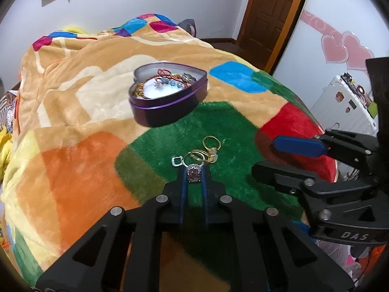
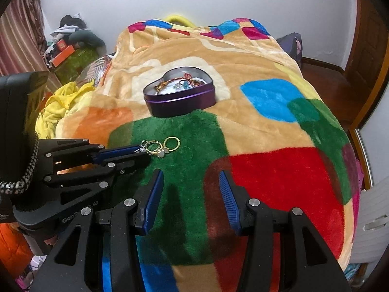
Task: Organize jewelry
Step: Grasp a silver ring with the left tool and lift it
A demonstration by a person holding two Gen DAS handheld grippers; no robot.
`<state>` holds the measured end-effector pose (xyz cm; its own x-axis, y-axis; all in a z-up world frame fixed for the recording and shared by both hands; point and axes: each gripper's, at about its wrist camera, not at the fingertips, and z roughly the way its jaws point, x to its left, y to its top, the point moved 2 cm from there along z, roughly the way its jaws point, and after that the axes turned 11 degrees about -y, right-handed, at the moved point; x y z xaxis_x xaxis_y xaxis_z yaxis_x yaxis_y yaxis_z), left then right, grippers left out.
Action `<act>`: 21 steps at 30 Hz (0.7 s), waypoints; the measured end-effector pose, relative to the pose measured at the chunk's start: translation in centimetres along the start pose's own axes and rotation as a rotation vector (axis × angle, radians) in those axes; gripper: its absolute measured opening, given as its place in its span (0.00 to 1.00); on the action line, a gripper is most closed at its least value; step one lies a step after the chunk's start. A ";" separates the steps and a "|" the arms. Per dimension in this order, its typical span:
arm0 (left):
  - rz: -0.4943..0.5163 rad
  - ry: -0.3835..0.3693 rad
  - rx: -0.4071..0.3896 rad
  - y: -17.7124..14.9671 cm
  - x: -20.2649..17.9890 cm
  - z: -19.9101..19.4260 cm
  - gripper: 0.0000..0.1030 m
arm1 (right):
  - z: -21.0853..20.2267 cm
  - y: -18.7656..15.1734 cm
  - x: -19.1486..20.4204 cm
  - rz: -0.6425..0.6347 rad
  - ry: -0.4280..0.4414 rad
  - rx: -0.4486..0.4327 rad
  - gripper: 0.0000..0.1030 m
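A purple heart-shaped tin (image 1: pixel 167 107) (image 2: pixel 180 103) sits open on the bed with several jewelry pieces inside. On the green patch lies a small pile of gold rings (image 1: pixel 209 149) (image 2: pixel 161 146) and a small silver square piece (image 1: pixel 176 161). My left gripper (image 1: pixel 193 174) (image 2: pixel 139 150) is shut on a large ring with a pale stone (image 1: pixel 193 170), at the near edge of the pile. My right gripper (image 2: pixel 190 177) is open and empty, hovering over the green and red patches right of the pile; it also shows in the left wrist view (image 1: pixel 272 155).
The bed is covered by a plush blanket (image 2: pixel 267 126) in bright colour patches. A yellow cloth (image 2: pixel 60 104) and clutter lie to the left of the bed. A white suitcase (image 1: pixel 345 107) stands by the wall on the right, and a wooden door (image 1: pixel 269 12) is behind.
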<state>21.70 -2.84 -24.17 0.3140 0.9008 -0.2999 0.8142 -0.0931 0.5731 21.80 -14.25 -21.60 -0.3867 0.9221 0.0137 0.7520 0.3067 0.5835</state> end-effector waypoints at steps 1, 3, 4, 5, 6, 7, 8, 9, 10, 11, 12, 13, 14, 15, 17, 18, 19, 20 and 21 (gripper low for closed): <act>-0.006 0.003 -0.009 -0.1 0.2 -0.5 0.10 | 0.0 0.0 0.2 -0.002 0.007 -0.001 0.43; -0.009 0.017 -0.021 -0.4 0.4 -1.2 0.10 | 0.2 0.0 0.8 -0.008 0.025 0.000 0.43; -0.008 0.032 -0.028 -0.6 0.6 -1.7 0.10 | 0.3 0.0 1.1 -0.016 0.038 0.003 0.43; -0.008 0.041 -0.033 -0.7 0.8 -2.1 0.10 | 0.5 0.1 1.4 -0.021 0.048 0.004 0.43; -0.009 0.046 -0.039 -0.8 1.0 -2.4 0.10 | 0.7 0.1 1.8 -0.028 0.059 0.008 0.43; -0.014 0.050 -0.045 -1.0 1.2 -2.9 0.10 | 0.9 0.1 2.2 -0.035 0.066 0.011 0.42; -0.018 0.052 -0.050 -1.1 1.4 -3.3 0.10 | 1.1 0.2 2.5 -0.040 0.070 0.013 0.42; -0.024 0.055 -0.056 -1.3 1.7 -3.7 0.10 | 1.3 0.2 2.7 -0.043 0.075 0.014 0.39; -0.028 0.059 -0.061 -1.4 1.9 -4.0 0.10 | 1.6 0.3 3.0 -0.049 0.081 0.020 0.36; -0.031 0.066 -0.067 -1.5 2.1 -4.3 0.10 | 1.9 0.3 3.3 -0.056 0.086 0.027 0.35; -0.034 0.071 -0.073 -1.6 2.3 -4.5 0.10 | 2.2 0.4 3.6 -0.062 0.084 0.031 0.34; -0.039 0.075 -0.078 -1.7 2.5 -4.8 0.10 | 2.6 0.5 3.8 -0.063 0.078 0.031 0.33; -0.043 0.075 -0.082 -1.7 2.6 -4.9 0.10 | 2.7 0.6 3.9 -0.063 0.076 0.031 0.32; -0.049 0.073 -0.086 -1.8 2.8 -5.0 0.10 | 2.8 0.7 4.0 -0.062 0.073 0.030 0.30; -0.057 0.074 -0.092 -1.8 3.0 -5.2 0.10 | 3.1 0.9 4.3 -0.063 0.064 0.026 0.28; -0.058 0.075 -0.093 -1.9 3.1 -5.3 0.10 | 3.3 1.0 4.4 -0.066 0.058 0.024 0.26; -0.061 0.075 -0.093 -1.9 3.2 -5.2 0.10 | 3.5 1.1 4.5 -0.070 0.050 0.021 0.25; -0.062 0.073 -0.092 -1.9 3.3 -5.2 0.10 | 3.5 1.2 4.5 -0.073 0.045 0.021 0.25; -0.062 0.072 -0.091 -1.9 3.3 -5.2 0.10 | 3.7 1.2 4.6 -0.078 0.040 0.019 0.24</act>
<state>18.69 2.49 -22.27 0.2257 0.9320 -0.2836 0.7822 0.0001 0.6231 22.91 -8.76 -23.79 -0.4649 0.8853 0.0014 0.7289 0.3819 0.5682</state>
